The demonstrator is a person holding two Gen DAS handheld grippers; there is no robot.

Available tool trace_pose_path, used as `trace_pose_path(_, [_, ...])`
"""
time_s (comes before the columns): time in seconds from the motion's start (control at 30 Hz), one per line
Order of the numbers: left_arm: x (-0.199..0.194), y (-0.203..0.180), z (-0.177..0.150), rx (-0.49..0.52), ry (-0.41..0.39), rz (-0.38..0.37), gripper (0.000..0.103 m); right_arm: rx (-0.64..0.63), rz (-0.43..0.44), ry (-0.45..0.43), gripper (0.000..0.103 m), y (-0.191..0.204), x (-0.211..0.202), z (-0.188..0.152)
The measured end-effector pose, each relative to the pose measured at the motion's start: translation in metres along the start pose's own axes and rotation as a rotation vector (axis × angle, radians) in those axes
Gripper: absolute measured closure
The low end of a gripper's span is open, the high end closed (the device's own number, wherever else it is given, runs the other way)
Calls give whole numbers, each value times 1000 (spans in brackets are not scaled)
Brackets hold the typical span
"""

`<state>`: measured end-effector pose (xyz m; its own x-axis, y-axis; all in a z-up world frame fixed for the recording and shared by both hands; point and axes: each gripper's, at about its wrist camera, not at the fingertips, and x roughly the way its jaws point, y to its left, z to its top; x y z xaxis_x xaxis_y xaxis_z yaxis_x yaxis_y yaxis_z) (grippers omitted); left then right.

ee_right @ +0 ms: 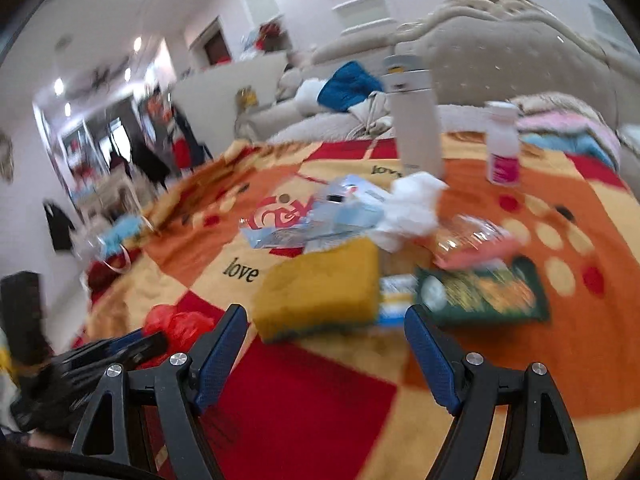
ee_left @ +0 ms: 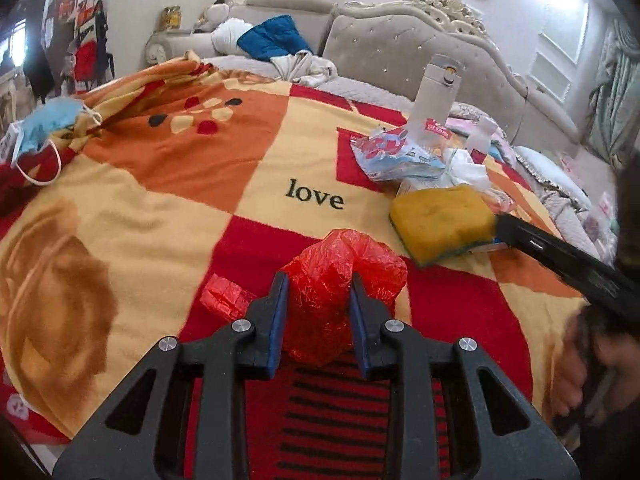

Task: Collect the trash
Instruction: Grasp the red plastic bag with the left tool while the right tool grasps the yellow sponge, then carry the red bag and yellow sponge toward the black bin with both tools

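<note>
Left gripper (ee_left: 319,280): its jaws were clamped on a crumpled red plastic bag (ee_left: 340,276), the blue pads pressing into both sides of it.

Right gripper (ee_right: 326,354): its jaws stood wide apart with nothing between them, aimed at the yellow sponge (ee_right: 320,288) lying just ahead at 12 o'clock.

Bed: everything lay on a blanket (ee_left: 160,184) of red, orange and cream squares with the word "love" on it.

Trash pile: in the left wrist view, at about 2 o'clock from the bag, lay the sponge, a printed plastic wrapper (ee_left: 394,156) and a wad of white tissue (ee_left: 470,168), close together and partly overlapping.

More litter: the right wrist view also showed a dark green packet (ee_right: 484,292) at 1 o'clock of the sponge, and a clear crinkled wrapper (ee_right: 474,240) beyond it.

Stray pieces: a small red scrap (ee_left: 226,294) sat just at 9 o'clock of the held bag, and a blue face mask (ee_left: 44,128) lay well apart at 10 o'clock near the blanket's edge.

Not trash, probably: a tall white flask (ee_right: 414,116) and a small white bottle (ee_right: 502,144) stood upright behind the pile.

Progress: early, by the look of it. Only the bag was in hand; the pile, scrap and mask remained to be gathered. No bin showed in either view.
</note>
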<state>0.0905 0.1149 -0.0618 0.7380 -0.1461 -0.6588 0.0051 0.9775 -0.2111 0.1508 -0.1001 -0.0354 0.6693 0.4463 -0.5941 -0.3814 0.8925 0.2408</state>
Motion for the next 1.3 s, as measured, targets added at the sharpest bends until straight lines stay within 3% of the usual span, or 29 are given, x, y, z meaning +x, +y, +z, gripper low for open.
trace_pose_path(0.13, [2,2,-1,-10,0,-14,76,-53,-53,64,24,4,35,15])
trace_pose_path(0.2, [4,3,1,-16,6,-21,76,-53,-76,141,24,-1,54,16])
trace_pose_path(0.23, [4,2,3,-18,9,-24,76,-58,-83,144,31,-1,57,16])
trace_pose_path(0.27, [5,3,4,-21,12,-27,76,-67,-82,127,48,-1,54,16])
trace_pose_path(0.3, [4,4,4,-25,14,-30,76,-60,-71,140,51,-1,54,16])
trace_pose_path(0.37, [2,4,4,-31,17,-33,76,-73,-62,110,70,1,43,16])
trace_pose_path(0.47, [-1,2,7,-35,24,-44,77,-56,-48,66,78,-2,17,13])
trace_pose_path(0.77, [-22,-48,9,37,0,-109,77,37,-27,-55,80,-39,-85,-20])
trace_pose_path(0.93, [-26,-104,7,120,19,-166,77,109,-94,-102,80,-74,-134,-57])
trace_pose_path(1.1, [-22,-162,5,194,48,-229,77,161,-170,-165,80,-102,-181,-70])
trace_pose_path(1.3, [-18,-213,-6,251,57,-222,77,221,-223,-198,80,-134,-221,-85])
